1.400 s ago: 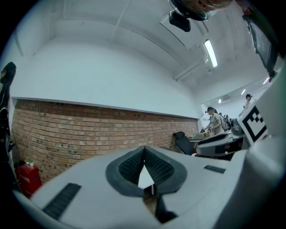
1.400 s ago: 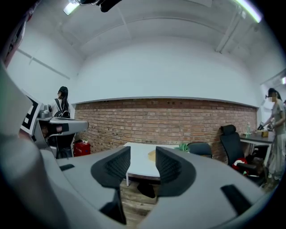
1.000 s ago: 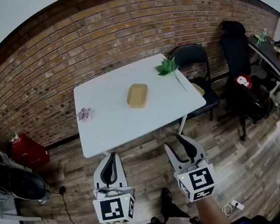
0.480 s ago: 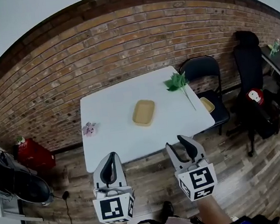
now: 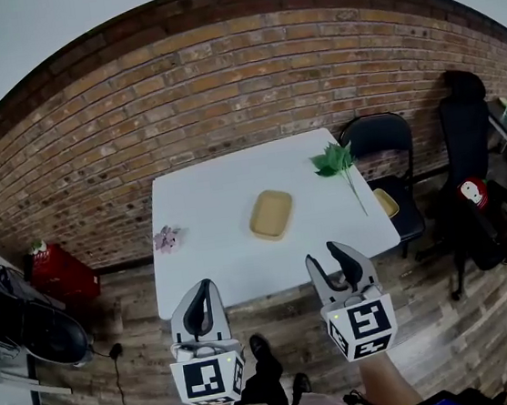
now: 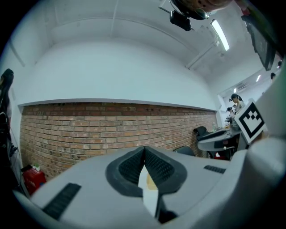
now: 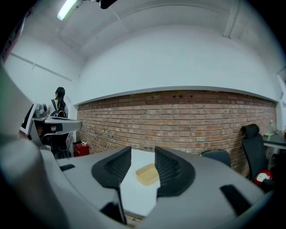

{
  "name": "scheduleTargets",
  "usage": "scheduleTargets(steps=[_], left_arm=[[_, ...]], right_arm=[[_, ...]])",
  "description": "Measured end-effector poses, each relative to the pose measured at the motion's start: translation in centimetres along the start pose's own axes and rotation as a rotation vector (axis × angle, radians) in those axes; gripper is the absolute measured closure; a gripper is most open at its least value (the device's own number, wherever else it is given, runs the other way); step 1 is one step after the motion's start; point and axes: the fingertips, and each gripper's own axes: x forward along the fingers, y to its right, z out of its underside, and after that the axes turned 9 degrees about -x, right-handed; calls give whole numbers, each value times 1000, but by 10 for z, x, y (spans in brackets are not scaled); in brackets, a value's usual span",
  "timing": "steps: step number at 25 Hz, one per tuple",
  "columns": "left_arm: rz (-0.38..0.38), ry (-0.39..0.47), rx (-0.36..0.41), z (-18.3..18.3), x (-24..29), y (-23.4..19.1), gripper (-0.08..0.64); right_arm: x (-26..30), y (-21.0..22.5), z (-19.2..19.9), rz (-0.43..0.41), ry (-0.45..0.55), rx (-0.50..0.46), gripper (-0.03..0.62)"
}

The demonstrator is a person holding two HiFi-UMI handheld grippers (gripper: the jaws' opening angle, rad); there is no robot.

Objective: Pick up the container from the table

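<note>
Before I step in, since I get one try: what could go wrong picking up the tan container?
The container lies flat in the middle of the table; it may slide if the open right tool nudges its low rim. The left tool is shut, so it cannot help steady it. The leafy sprig lies to its right; a wide reach might brush it.

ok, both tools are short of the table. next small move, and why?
Probably carry the right tool forward over the table edge toward the container. Its jaws stand open and its view frames the container between them, far off. The left tool is shut, so less ready.
</note>
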Motion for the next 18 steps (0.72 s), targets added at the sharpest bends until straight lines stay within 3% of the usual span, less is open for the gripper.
scheduleTargets(steps=[13,18], left_arm=[[43,-55,-48,36,117,-50,551],[83,-43,-49,28,169,-70,551]], right_arm=[[109,27,25,47,-88,20,423],[153,42,20,89,-108,20,423]])
